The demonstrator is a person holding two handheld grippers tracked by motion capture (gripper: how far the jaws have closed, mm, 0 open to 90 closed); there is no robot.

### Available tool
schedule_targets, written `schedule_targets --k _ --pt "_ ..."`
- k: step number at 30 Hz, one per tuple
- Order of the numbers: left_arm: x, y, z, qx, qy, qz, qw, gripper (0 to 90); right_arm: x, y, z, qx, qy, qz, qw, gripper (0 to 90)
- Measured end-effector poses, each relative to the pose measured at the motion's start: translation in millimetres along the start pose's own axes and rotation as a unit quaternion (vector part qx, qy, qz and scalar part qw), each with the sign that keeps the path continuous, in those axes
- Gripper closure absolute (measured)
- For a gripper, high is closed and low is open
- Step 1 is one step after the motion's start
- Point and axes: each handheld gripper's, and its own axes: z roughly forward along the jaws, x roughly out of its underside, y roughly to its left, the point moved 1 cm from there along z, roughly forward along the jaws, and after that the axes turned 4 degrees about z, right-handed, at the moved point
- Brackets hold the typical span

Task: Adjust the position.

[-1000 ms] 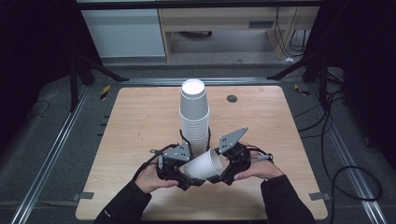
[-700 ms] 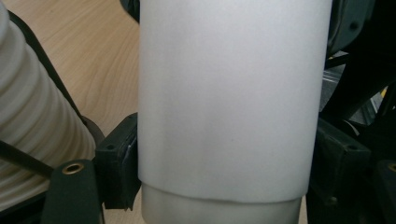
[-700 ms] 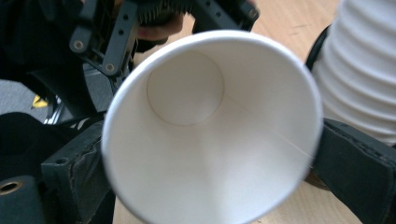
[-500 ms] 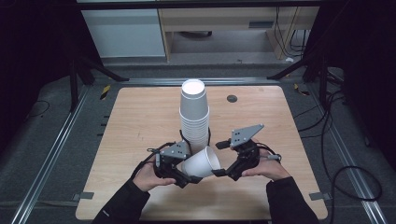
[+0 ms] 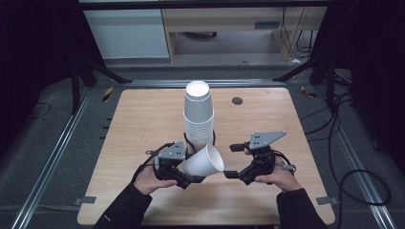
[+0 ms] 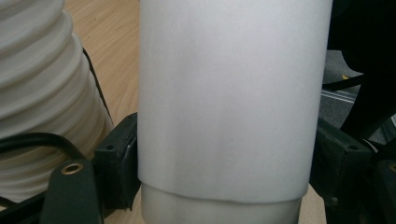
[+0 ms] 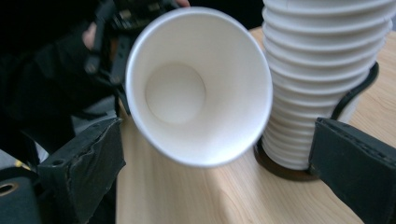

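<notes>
At the near edge of the table, just in front of the cup stack, the left gripper pinches a paper cup lying sideways, while the right gripper, jaws just spread and empty, sits beside its mouth, so the handover looks done and setting the cup down seems next.

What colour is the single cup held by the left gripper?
Plain white cup, clearest in the right gripper view.

Two dark long sleeves cover the person's forearms, and each hand carries a black two-jaw gripper, the left gripper and the right gripper, each topped by a grey three-cornered plate dotted with small screws and trailing a thin black cable.
</notes>
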Motion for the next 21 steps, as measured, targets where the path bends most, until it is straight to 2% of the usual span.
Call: schedule_targets --k 4,6,14,21 --pt "-0.9 -2.8 4.2 0.008 0.002 0.003 1.0000 22.4 0.6 0.8 2.8 -0.003 -0.004 0.005 1.0000 3.4" --pt "-0.7 -3.6 6.1 0.008 0.004 0.006 0.9999 22.4 1.8 0.4 6.1 -0.003 -0.001 0.007 1.0000 2.8" --pt "-0.3 -4.2 8.6 0.006 0.005 0.011 0.9999 22.4 5.1 -1.3 17.9 -0.028 0.000 0.026 0.9993 3.1" --pt "-1.6 -5.8 8.2 0.008 0.003 0.014 0.9999 22.4 5.7 -0.8 26.3 -0.035 0.009 0.033 0.9988 2.6"
